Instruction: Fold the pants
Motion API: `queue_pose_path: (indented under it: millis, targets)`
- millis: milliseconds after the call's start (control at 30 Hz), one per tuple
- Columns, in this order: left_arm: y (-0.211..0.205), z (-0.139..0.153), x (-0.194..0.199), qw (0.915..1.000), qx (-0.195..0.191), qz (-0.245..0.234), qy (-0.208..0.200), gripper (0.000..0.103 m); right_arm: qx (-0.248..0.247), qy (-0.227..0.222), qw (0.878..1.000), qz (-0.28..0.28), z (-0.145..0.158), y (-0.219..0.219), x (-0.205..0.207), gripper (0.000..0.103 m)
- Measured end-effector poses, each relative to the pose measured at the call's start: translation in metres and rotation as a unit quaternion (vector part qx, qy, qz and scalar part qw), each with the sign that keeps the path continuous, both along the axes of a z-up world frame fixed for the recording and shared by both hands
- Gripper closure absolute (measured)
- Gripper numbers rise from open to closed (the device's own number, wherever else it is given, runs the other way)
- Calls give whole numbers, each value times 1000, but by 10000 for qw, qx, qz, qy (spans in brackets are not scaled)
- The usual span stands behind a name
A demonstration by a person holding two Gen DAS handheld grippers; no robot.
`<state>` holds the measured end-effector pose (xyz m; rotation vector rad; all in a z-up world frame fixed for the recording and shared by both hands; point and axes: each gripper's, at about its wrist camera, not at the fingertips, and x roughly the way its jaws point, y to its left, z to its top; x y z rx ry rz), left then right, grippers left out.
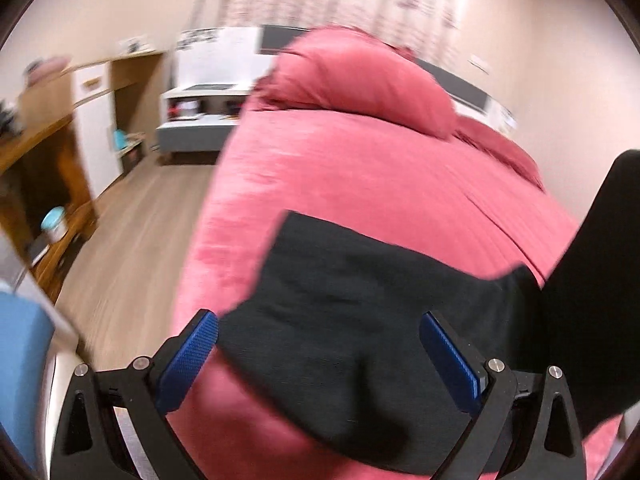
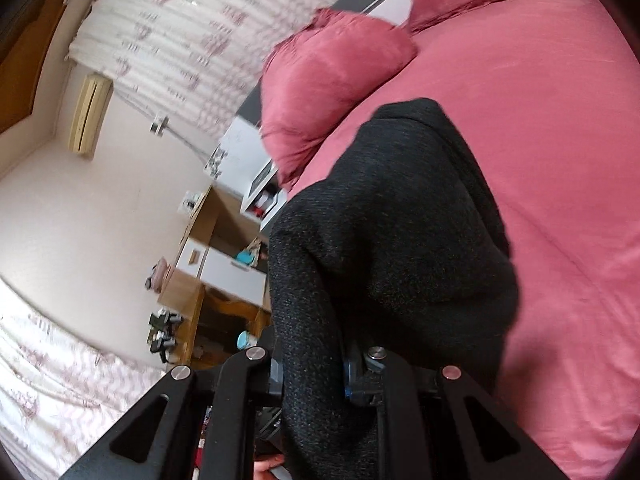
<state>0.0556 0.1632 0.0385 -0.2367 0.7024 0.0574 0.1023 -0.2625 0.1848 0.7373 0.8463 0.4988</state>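
bed (image 1: pixel 340 168): covered by a pink-red spread, standing on a wood-look floor (image 1: pixel 132 240)
pillows (image 1: pixel 360 80): same pink-red, lying at the head end of the bed
black pants (image 1: pixel 360 300): one part lies flat on the spread, near its edge

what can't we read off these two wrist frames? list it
- Right wrist view: the right gripper fingers, buried in the black knit pants they clamp.
- Left wrist view: the pants' lower part, cut off by the frame bottom, so the fold state is unclear.
- Left wrist view: small items on the wooden shelves, motion-blurred.
- Both views: the pink bed cover under the pants.
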Motion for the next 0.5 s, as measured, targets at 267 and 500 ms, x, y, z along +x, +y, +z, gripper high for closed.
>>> queue_pose_path:
  millis: [267,500]
  targets:
    - [69,-21,-7,9833,-1143,1403,195,2,-1575,-132,9854,628,-32,163,47,83]
    - [95,-38,-10,9618,-1952,1887,350,3,-1430,554,9628,2222,-111,266,62,72]
